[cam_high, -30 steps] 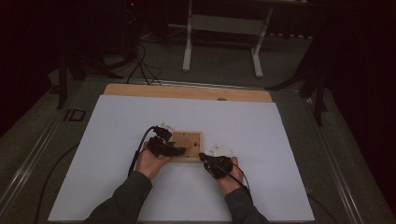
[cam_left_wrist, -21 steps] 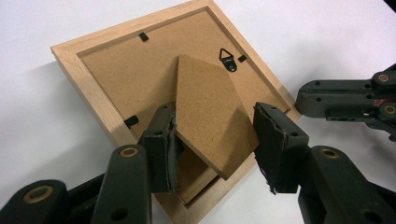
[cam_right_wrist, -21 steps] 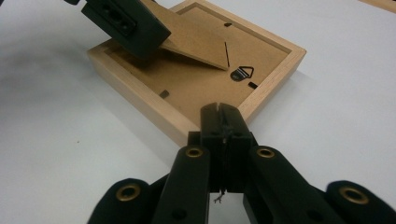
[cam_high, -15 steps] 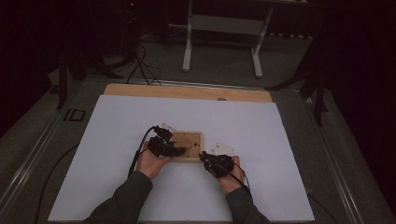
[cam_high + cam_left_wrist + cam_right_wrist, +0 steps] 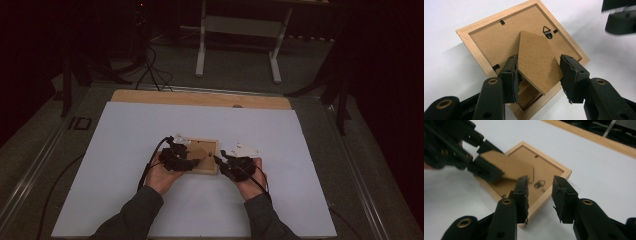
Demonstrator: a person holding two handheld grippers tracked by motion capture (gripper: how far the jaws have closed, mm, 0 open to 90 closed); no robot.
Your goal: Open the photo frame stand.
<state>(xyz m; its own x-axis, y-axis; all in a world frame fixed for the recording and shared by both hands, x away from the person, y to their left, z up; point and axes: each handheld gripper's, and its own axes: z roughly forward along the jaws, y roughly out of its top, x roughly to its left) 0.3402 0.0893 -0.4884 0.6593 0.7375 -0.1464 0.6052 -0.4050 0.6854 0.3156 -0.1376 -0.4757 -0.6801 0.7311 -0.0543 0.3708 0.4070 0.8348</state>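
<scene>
A light wooden picture frame (image 5: 205, 149) lies face down on the white sheet, its brown backboard (image 5: 491, 40) up. The fold-out stand (image 5: 536, 57) is lifted off the backboard. My left gripper (image 5: 539, 75) is shut on that stand, a pad on each side edge; it also appears from the right gripper view (image 5: 490, 160). My right gripper (image 5: 540, 192) hovers over the frame's near edge (image 5: 549, 167). Its jaws have just been opening, and its pads press on nothing. In the high view the left gripper (image 5: 195, 161) and right gripper (image 5: 218, 161) flank the frame's front.
A metal hanger hook (image 5: 547, 31) sits on the backboard near the stand's hinge. The white sheet (image 5: 125, 140) covers the table, with a wooden strip (image 5: 200, 98) along the far edge. Beyond it are metal stand legs (image 5: 240, 30) and floor cables (image 5: 150, 65).
The right hand has risen slightly beside the frame's right end. The left hand and the frame have stayed where they were.
</scene>
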